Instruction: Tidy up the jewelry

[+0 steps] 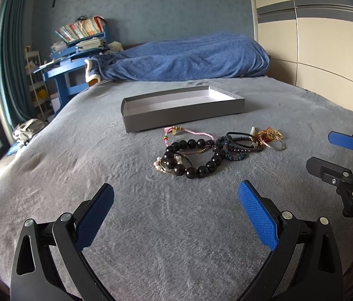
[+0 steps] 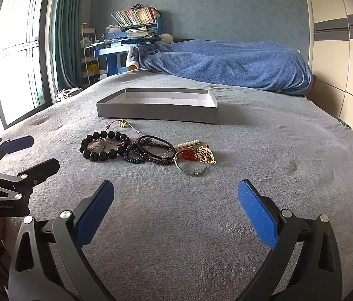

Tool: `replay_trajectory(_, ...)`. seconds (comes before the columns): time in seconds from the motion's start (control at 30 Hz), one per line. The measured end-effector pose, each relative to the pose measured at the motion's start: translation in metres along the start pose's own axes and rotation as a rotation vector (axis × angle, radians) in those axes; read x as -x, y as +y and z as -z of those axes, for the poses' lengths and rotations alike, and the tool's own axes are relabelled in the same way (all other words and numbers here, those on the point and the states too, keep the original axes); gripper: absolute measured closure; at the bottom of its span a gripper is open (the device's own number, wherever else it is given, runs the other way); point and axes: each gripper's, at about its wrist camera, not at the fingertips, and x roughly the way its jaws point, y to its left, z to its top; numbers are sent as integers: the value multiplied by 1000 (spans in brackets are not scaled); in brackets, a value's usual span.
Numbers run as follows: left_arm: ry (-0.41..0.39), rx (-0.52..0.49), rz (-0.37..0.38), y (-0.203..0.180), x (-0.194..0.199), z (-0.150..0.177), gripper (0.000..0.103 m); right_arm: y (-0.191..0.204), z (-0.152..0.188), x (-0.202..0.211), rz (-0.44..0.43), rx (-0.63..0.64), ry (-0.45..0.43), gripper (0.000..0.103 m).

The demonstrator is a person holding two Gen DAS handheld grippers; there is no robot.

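While we hold the left tool [image 1: 175, 197] and the right tool [image 2: 175, 193] spread wide and empty above the grey bed cover [image 2: 264, 155], the jewelry pile [image 2: 146, 148] lies on it just before us. Its black bead bracelet [image 1: 194, 159] sits leftmost, near the shallow grey box [image 2: 156, 111] behind.

I see a heap of bracelets on my grey bedspread: a black bead bracelet [image 1: 192, 159], a silver bangle [image 2: 192, 166], a gold pendant [image 2: 205, 154]. Just beyond lies an open, empty grey box [image 1: 184, 111].
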Motion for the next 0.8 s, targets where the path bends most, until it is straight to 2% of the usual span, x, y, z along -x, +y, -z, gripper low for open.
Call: replay_trajectory(0.8, 2, -1, -1, 0, 0, 0, 4, -1, 0, -1, -2, -2, 0, 5)
